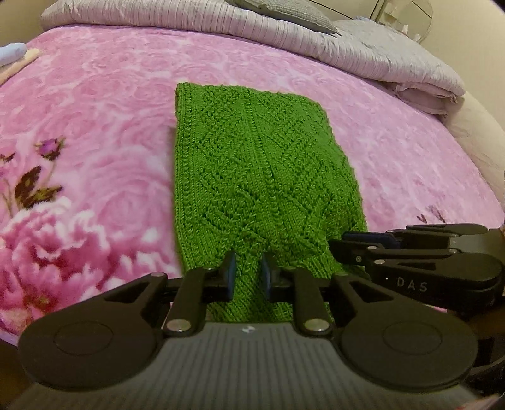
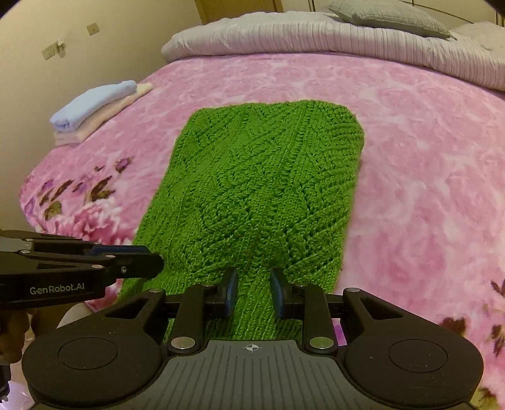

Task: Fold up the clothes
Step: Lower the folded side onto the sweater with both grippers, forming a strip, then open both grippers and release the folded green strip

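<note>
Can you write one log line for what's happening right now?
task: fold clothes | green knit: flat on pink blanket | left gripper: open | right gripper: open

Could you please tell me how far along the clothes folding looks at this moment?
Done: a blue and cream pile lies folded at the bed's far corner. In hand: the green knit lies as a narrow strip on the pink blanket, with the left tongs and right tongs open over its near end. Left: likely folding the strip shorter and stacking it.

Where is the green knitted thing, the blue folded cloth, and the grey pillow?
green knitted garment (image 2: 262,176): right wrist view, middle of its top surface.
blue folded cloth (image 2: 94,104): right wrist view, middle of its top.
grey pillow (image 2: 388,14): right wrist view, its middle.
</note>
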A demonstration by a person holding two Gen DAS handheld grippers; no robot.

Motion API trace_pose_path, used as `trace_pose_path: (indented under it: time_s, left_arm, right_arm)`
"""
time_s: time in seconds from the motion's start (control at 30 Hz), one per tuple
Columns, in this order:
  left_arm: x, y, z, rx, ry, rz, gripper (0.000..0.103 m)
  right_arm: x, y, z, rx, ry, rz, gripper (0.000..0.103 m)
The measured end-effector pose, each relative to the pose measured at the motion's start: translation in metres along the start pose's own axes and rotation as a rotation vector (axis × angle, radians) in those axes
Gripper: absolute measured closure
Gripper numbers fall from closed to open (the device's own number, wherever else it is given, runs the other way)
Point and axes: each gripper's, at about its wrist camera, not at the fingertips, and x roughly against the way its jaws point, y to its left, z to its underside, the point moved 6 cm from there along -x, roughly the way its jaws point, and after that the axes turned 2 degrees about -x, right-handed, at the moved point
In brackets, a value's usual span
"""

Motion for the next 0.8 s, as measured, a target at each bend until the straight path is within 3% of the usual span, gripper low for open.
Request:
trace_pose_path:
  time_s: [0.2,0.4,0.53,0.63,0.8]
  left_arm:
    - [0.004,0.0,-0.003,0.001,0.008,0.008,0.088]
    - [0.018,-0.007,-0.037,-0.031,-0.071,0.06,0.091]
    - [-0.001,-0.011,-0.06,-0.069,-0.085,0.055,0.09]
    - [-0.024,-0.007,-0.06,-0.09,-0.053,0.021,0.089]
    - [-0.045,0.003,-0.048,-0.071,-0.033,0.013,0.084]
  right_arm:
    - [0.01,-0.013,-0.021,-0.048,-0.053,-0.035,0.077]
    - [0.021,-0.028,-0.044,-0.098,-0.108,-0.071,0.077]
    - [0.029,-0.037,-0.058,-0.132,-0.145,-0.095,0.077]
    - [0.008,-0.046,-0.061,-0.147,-0.129,-0.095,0.077]
    - [-0.025,-0.043,-0.038,0.008,-0.095,-0.07,0.077]
